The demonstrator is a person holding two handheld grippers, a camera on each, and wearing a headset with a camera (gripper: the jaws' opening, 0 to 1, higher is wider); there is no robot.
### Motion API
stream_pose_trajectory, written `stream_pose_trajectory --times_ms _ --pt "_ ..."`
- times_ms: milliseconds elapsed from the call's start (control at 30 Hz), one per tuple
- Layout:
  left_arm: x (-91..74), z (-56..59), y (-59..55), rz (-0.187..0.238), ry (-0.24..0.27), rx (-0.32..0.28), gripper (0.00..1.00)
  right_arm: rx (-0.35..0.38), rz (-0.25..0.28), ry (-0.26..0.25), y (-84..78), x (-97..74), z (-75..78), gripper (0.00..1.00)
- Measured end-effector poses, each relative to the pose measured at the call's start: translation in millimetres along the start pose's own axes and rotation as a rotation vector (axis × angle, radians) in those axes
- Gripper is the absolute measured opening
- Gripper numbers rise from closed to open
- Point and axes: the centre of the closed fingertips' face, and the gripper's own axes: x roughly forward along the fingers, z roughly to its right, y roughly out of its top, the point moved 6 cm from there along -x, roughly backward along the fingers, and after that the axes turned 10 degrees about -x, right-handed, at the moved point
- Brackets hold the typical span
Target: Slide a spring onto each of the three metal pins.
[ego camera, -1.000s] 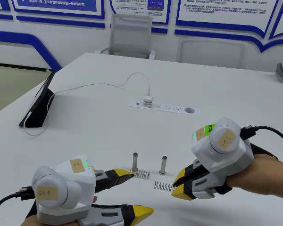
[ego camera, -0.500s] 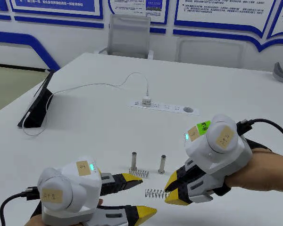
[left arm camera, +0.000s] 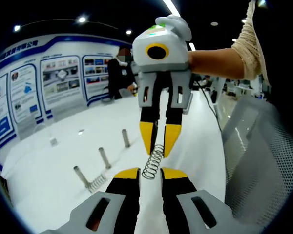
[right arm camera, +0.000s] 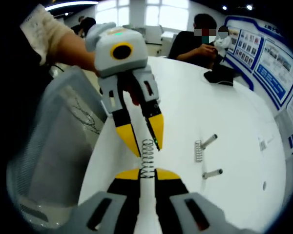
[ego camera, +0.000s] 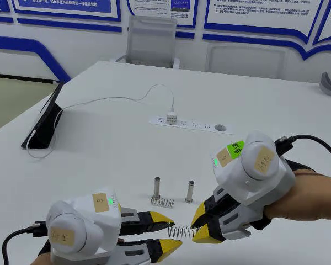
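Passing the thin silver coil spring [ego camera: 183, 231] across, right yellow-tipped gripper [ego camera: 193, 232] pinched one end, left yellow-tipped gripper [ego camera: 176, 231] sat spread around the other, bare grey metal pin [ego camera: 190, 191] just beyond both tips; I'd say left needed to clamp squarely before right released.

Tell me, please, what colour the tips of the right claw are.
Yellow tips, clearest in the left gripper view.

White table [ego camera: 99, 138], grey chair [ego camera: 151, 41] behind — blue-trimmed wall posters [ego camera: 254, 14] (text illegible).
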Motion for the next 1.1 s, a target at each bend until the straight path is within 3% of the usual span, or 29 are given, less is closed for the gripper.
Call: stream_pose_trajectory --times_ms 433,1100 --pt "0.1 -0.1 0.0 -0.006 -0.008 0.019 0.12 -0.011 0.015 0.0 12.3 -10.1 -0.6 0.12" --pt "-0.4 1.3 1.7 -0.007 -0.007 0.026 0.11 -0.026 0.111 -0.04 44.2 -15.7 5.7 0.12"
